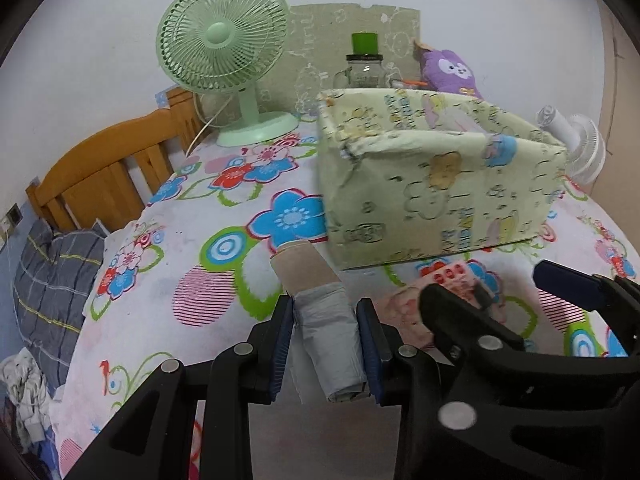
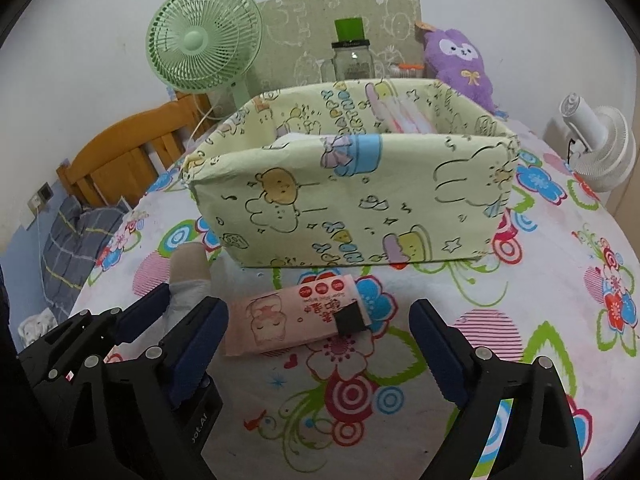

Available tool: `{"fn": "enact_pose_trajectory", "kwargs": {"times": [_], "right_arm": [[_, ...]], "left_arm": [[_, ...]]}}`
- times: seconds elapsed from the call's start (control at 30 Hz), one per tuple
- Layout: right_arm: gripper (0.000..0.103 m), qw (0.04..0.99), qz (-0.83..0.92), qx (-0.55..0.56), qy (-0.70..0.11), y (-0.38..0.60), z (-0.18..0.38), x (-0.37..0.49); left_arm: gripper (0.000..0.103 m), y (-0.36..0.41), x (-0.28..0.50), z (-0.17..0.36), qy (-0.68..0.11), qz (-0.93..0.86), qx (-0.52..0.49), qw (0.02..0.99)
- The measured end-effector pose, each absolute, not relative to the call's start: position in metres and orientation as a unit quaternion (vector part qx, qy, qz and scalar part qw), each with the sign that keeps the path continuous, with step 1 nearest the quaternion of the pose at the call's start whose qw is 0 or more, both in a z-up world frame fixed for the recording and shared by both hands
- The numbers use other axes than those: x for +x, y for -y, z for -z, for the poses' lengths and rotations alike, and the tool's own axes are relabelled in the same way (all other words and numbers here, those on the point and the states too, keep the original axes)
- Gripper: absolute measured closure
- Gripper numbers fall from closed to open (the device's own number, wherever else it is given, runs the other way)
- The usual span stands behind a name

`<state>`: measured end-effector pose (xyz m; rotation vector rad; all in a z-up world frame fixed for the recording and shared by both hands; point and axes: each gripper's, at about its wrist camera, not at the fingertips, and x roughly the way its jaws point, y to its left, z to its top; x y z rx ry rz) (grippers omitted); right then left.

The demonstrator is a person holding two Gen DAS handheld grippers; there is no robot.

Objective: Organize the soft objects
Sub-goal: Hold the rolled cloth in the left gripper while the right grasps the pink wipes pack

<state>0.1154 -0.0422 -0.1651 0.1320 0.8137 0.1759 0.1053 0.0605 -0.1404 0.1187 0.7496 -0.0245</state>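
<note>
Left wrist view: left claw (image 1: 326, 350) is clamped on a roll of grey plastic bags (image 1: 330, 344) with a tan cardboard core (image 1: 302, 266) sticking out forward. The roll sits just in front of the fabric storage box's (image 1: 436, 184) near-left corner, tip close to the box wall, above the floral bedsheet (image 1: 192, 248).

Right wrist view: right claw (image 2: 320, 344) is spread wide, gripping nothing. A pink wet-wipes pack (image 2: 296, 316) lies flat on the bedsheet just in front of the box (image 2: 352, 200), between the claw fingers but clear of both pads. Whether the claw touches the bed, cannot tell.

Inside the box, a white item (image 2: 290, 138) and a pink-striped item (image 2: 404, 118) are partly visible over the rim.

Behind the box: green desk fan (image 2: 202, 44) to the left, glass jar with green lid (image 2: 352, 56) at centre, purple plush toy (image 2: 460, 64) to the right. White fan (image 2: 600, 148) is right of the box; wooden headboard (image 2: 128, 148) left of it.
</note>
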Motion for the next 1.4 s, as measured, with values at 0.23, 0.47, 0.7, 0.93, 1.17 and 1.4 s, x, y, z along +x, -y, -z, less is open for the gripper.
{"fn": "enact_pose_trajectory", "kwargs": {"times": [0.23, 0.47, 0.7, 0.93, 1.17, 1.4], "right_arm": [[0.014, 0.904, -0.078, 0.055, -0.418, 0.029, 0.169, 0.12], [0.02, 0.888, -0.075, 0.073, -0.447, 0.028, 0.182, 0.129], [0.021, 0.889, -0.07, 0.067, -0.447, 0.019, 0.185, 0.138], [0.021, 0.892, -0.046, 0.045, -0.448, 0.008, 0.186, 0.145], [0.031, 0.896, -0.023, 0.042, -0.442, 0.007, 0.186, 0.145], [0.046, 0.899, -0.027, 0.057, -0.434, 0.02, 0.184, 0.138]], "left_arm": [[0.07, -0.074, 0.115, 0.148, -0.384, 0.008, 0.055, 0.922], [0.07, -0.069, 0.112, 0.154, -0.386, 0.026, 0.067, 0.92], [0.07, -0.072, 0.111, 0.153, -0.388, 0.037, 0.048, 0.92], [0.069, -0.075, 0.112, 0.155, -0.391, 0.042, 0.035, 0.919], [0.068, -0.076, 0.113, 0.155, -0.39, 0.037, 0.036, 0.92], [0.068, -0.076, 0.111, 0.154, -0.392, 0.037, 0.034, 0.918]]}}
